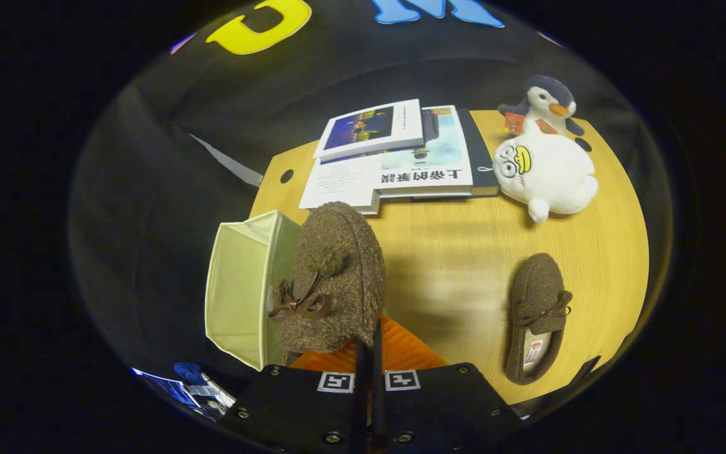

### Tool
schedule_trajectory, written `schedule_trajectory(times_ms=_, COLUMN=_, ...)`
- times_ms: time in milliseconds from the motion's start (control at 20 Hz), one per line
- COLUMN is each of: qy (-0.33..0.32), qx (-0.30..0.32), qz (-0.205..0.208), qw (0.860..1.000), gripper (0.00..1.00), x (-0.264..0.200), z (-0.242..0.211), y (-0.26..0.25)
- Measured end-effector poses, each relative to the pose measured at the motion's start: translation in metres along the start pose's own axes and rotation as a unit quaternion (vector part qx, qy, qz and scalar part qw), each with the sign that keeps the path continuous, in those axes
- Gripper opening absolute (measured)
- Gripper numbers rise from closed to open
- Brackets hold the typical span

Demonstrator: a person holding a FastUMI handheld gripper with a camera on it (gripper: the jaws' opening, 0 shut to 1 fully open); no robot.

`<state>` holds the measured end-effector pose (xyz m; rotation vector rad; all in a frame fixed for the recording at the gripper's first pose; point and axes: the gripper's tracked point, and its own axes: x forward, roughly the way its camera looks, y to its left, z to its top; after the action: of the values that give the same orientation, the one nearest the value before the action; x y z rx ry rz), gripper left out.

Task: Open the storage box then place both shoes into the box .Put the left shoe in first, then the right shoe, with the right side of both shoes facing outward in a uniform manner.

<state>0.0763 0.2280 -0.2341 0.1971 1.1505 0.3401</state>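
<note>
Shoe (pixel 331 277) apparently clamped in tongs (pixel 368 353)

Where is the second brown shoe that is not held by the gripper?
In the gripper view the loose shoe lies flat on the wooden table, to the right of the gripper, below the white plush toy.

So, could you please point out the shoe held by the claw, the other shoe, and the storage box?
Held shoe (pixel 338 277), gripper view: fuzzy upper, above the bow.
Other shoe (pixel 536 296), gripper view: its toe upper.
Storage box (pixel 237 290), gripper view: pale inner wall.
</note>
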Motion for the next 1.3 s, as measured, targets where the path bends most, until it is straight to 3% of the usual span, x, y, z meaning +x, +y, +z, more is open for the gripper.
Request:
schedule_trajectory(times_ms=350, qy=0.012, qx=-0.064, qz=0.054, qw=0.996, gripper=0.03, x=0.0, z=0.011, y=0.096)
schedule_trajectory(times_ms=650, qy=0.038, qx=-0.105, qz=0.073, qw=0.991, gripper=0.03, x=0.039, z=0.01, y=0.163)
schedule_trajectory(times_ms=950, qy=0.076, qx=-0.128, qz=0.052, qw=0.987, gripper=0.04, x=0.09, z=-0.002, y=0.188)
schedule_trajectory(times_ms=1300, qy=0.087, qx=-0.137, qz=0.029, qw=0.986, gripper=0.04, x=0.117, z=-0.006, y=0.194)
